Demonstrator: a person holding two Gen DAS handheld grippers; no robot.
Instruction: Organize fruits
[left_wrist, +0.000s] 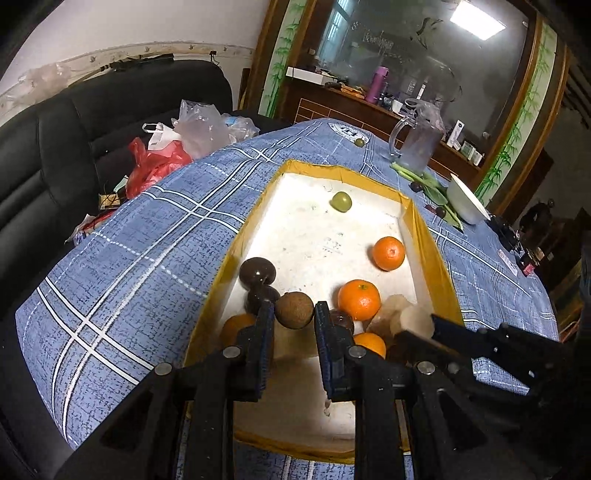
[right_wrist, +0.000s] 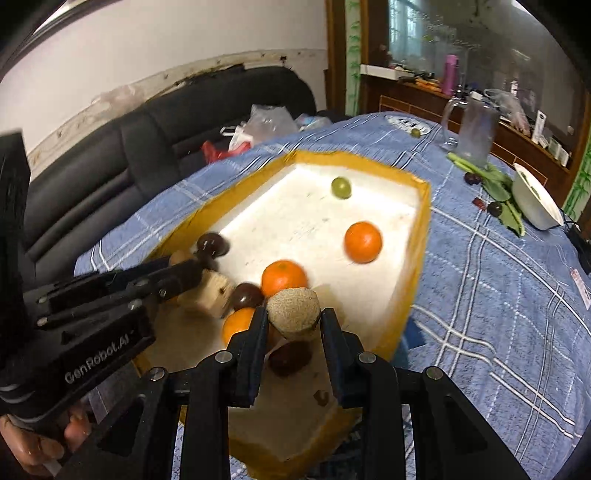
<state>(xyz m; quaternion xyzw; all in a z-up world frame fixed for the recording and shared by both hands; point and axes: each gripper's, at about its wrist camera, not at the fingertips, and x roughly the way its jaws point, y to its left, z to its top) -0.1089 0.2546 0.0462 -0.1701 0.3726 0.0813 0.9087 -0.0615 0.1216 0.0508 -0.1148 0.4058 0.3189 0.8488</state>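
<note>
A: Left gripper (left_wrist: 294, 319) is pinching a round brown fruit (left_wrist: 294, 310) above the yellow-rimmed white foam box (left_wrist: 430, 236).

B: Right gripper (right_wrist: 294, 325) is squeezing a pale tan rough-skinned fruit (right_wrist: 293, 312) over that box too.

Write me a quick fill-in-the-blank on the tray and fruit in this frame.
The left gripper is shut on a brown fruit, held over the ___-rimmed tray.
The green fruit lies at the tray's ___ end.
The white bowl stands ___ the tray, on the tablecloth.
Missing: yellow; far; outside.
</note>
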